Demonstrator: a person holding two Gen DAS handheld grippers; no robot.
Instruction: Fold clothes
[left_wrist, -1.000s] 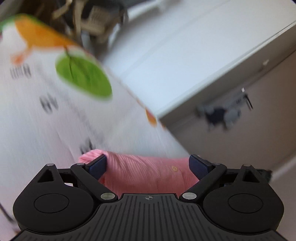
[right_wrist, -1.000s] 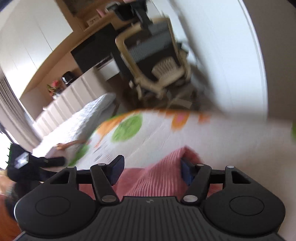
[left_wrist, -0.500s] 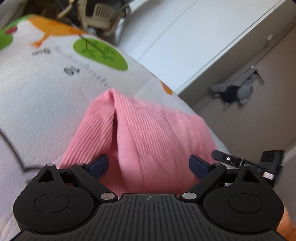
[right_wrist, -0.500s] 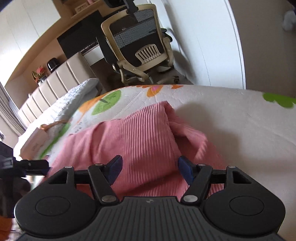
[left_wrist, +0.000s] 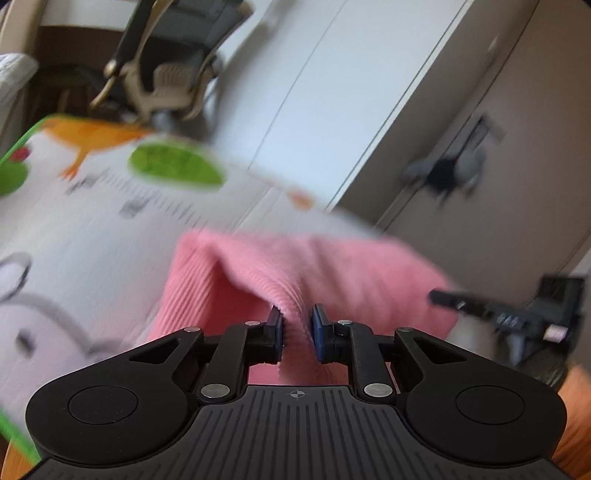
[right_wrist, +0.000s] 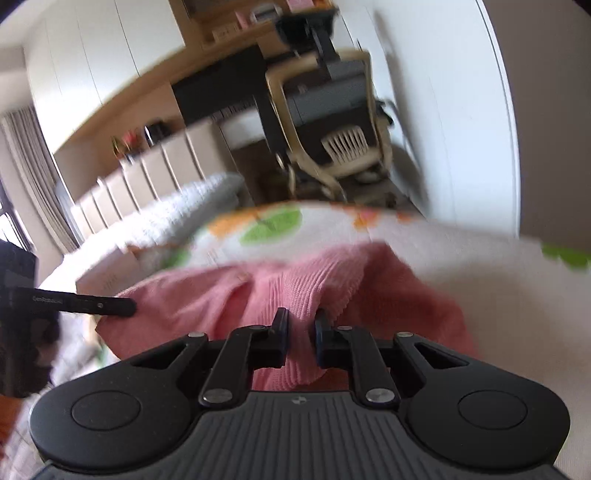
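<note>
A pink ribbed garment (left_wrist: 332, 269) lies bunched on a white bed cover printed with green and orange shapes (left_wrist: 110, 221). My left gripper (left_wrist: 297, 328) is shut on a raised fold of the pink cloth at its near edge. In the right wrist view the same garment (right_wrist: 221, 295) spreads over the cover (right_wrist: 480, 258), and my right gripper (right_wrist: 301, 332) is shut on another pinched ridge of it. Each gripper shows in the other's view: the right one (left_wrist: 517, 317) at the garment's right edge, the left one (right_wrist: 74, 306) at its left edge. Both frames are motion-blurred.
An office chair (right_wrist: 332, 140) stands beyond the bed's far edge near a dark desk (right_wrist: 221, 92). White wardrobe doors (left_wrist: 332, 92) and a beige door with a hanging grey plush toy (left_wrist: 447, 170) lie to the right. A white quilted blanket (right_wrist: 177, 214) and a small box (right_wrist: 107, 273) sit at the left.
Both grippers went from open over the pink garment to shut on folds of it. The cloth now rises in ridges between the fingers, and both views have swung slightly.
</note>
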